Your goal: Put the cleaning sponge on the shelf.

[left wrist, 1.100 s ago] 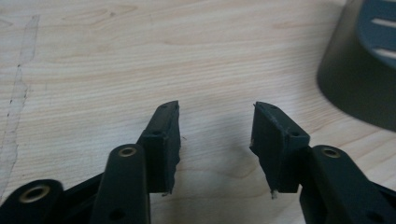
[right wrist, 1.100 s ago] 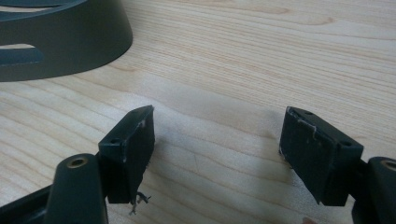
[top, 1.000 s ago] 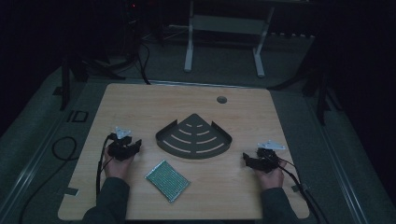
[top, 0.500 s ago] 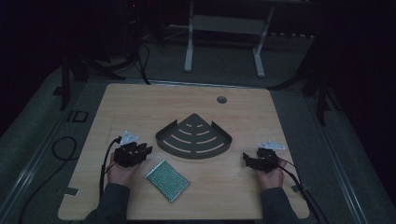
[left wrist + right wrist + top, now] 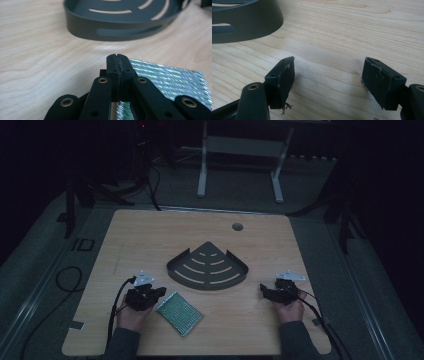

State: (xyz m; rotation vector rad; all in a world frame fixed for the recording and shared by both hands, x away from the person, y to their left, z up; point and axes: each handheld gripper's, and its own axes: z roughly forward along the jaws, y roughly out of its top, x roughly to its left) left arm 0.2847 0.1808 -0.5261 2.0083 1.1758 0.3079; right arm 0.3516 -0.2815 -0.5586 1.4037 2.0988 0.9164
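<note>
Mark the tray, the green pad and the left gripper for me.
tray (image 5: 208, 268): high view, its slotted floor.
green pad (image 5: 180, 312): high view, middle of its top face.
left gripper (image 5: 117, 63): left gripper view, where its shut fingers meet.

Dim lab or test room with a recording rig.
A pale wooden table (image 5: 150, 235) with a cable hole (image 5: 237, 226) stands on grey carpet (image 5: 45, 265); black cables (image 5: 65, 280) trail there, beyond a white metal frame (image 5: 240, 150).

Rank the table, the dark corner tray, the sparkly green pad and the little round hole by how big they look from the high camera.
1. table
2. corner tray
3. green pad
4. round hole
</note>
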